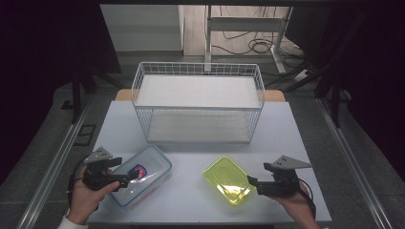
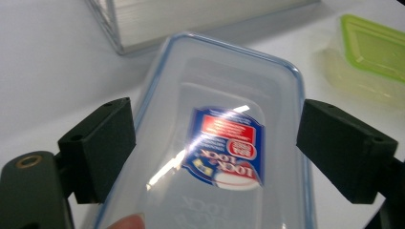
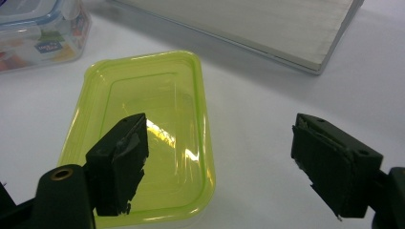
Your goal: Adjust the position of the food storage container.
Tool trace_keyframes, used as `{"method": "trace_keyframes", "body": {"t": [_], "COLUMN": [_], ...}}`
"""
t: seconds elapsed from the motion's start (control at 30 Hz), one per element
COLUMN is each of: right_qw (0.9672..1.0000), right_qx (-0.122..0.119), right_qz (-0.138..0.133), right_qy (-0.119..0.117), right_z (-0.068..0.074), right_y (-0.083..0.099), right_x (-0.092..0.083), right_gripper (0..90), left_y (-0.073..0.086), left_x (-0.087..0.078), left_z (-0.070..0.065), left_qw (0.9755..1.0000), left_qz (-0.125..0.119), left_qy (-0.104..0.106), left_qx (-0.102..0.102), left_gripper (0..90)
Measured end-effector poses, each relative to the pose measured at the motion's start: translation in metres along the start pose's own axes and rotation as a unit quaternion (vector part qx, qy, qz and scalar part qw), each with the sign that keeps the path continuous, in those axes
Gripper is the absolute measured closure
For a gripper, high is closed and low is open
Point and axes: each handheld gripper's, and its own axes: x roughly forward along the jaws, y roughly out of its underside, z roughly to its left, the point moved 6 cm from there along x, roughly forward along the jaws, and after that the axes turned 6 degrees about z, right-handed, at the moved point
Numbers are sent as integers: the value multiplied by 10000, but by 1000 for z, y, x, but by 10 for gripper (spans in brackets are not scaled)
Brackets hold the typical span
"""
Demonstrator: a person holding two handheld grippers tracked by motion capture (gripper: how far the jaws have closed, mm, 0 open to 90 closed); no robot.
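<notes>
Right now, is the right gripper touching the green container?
Apart. The right gripper view shows the right gripper wide open above the green container, neither jaw pressing on it.

- High view: above your side, faces fwd & down over table.
- Left gripper view: close over clear box.
- Right gripper view: close over green lid; both seen from high view.

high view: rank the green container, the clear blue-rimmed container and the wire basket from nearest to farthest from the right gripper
1. Green container: just left of the right gripper, whose jaws reach its near right edge.
2. Wire basket: at the table's far middle, beyond the green container.
3. Clear blue-rimmed container: across the table on the left, at the left gripper.

The basket and clear container are fairly close in distance.
</notes>
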Motion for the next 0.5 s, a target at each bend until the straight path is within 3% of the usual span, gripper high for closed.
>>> {"method": "trace_keyframes", "body": {"t": [0.23, 0.5], "right_qw": [10000, 9999], "right_qx": [23, 19], "right_qz": [-72, -87], "right_qy": [-29, -53], "right_z": [2, 3], "right_y": [-3, -5], "right_x": [-3, -4], "right_gripper": [207, 207], "left_y": [-12, -32], "left_x": [2, 8], "left_z": [11, 24], "left_qw": [9999, 9996], "left_qz": [36, 213], "left_qy": [-107, -132], "left_qx": [-60, -105], "left_gripper": [172, 392]}}
